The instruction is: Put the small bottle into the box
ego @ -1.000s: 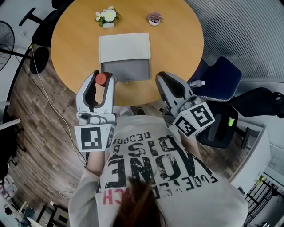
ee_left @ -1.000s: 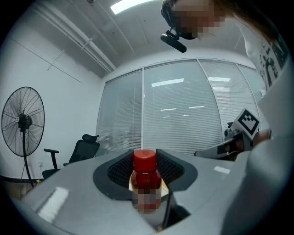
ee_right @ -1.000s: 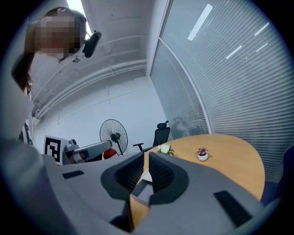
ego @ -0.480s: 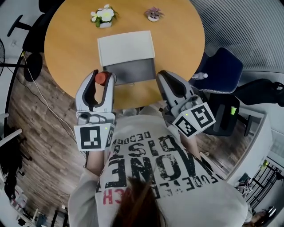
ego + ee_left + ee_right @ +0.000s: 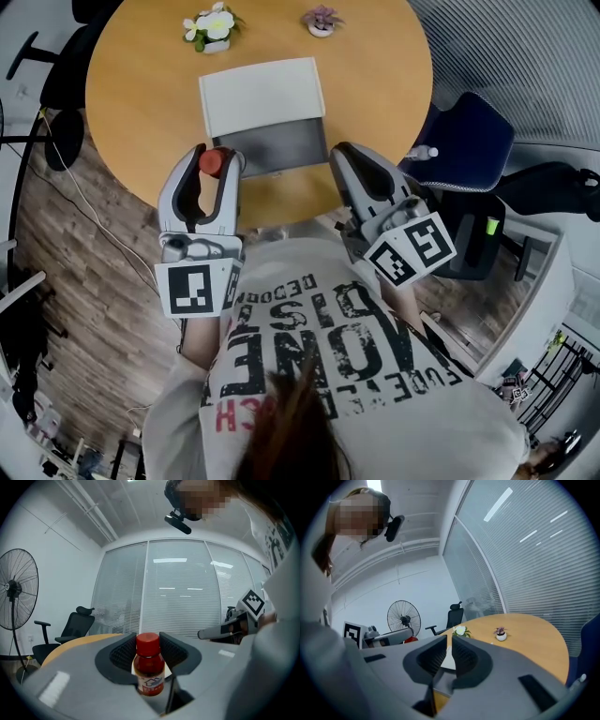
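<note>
Head view: the left gripper [image 5: 217,169] sits just off the near edge of the round table [image 5: 375,84], with the small bottle [image 5: 212,161] clamped between its jaws, red cap up. The box [image 5: 277,146] lies open on the table just ahead and a bit to the right, grey inside facing up, white lid folded back behind it. The right gripper [image 5: 345,161] hangs at the box's other near corner.

Left gripper view: the ribbed pads [image 5: 123,654] press on the bottle from both sides up near the shoulder, and the bottle stands upright. The grip looks decent.

Right gripper view: the jaws are drawn almost together with nothing in them, only a sliver of white lid showing through the gap.

So the bottle is in hand but not yet over the box. Best bet is probably to carry it level over the grey interior, keep it upright, lower it until the base is well inside, and only then let go. The right gripper is best kept clear of the opening.
</note>
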`<move>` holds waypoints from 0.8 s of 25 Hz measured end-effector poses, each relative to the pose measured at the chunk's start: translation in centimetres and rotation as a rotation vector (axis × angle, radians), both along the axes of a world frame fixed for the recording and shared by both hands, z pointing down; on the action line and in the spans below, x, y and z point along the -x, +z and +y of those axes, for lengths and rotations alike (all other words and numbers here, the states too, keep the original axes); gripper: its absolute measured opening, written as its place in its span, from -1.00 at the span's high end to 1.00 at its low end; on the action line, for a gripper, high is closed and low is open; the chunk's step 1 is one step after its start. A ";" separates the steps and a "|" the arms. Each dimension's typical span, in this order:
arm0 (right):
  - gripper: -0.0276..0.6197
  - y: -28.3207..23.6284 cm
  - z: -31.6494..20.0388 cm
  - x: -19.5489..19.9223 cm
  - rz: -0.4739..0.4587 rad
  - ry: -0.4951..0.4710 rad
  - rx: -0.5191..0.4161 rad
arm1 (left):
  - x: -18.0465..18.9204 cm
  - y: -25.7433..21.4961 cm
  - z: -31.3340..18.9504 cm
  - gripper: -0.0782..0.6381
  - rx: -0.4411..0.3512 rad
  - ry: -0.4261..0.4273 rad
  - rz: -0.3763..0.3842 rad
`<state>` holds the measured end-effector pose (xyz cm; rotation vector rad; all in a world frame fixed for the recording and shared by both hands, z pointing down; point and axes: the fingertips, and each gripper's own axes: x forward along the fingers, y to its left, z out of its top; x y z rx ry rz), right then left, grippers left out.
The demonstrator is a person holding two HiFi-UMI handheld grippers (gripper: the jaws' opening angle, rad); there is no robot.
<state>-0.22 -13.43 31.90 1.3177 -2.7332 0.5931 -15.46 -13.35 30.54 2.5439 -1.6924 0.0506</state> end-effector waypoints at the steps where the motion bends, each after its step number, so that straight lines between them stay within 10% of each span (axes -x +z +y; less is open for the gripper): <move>1: 0.82 -0.2 0.0 0.1 -0.001 -0.005 -0.004 | 0.1 -0.1 0.1 0.33 -0.002 -0.006 0.000; 20: 0.82 -1.7 -2.5 -0.7 -0.048 -0.064 -0.050 | 2.2 -2.2 0.0 0.34 -0.052 -0.164 -0.043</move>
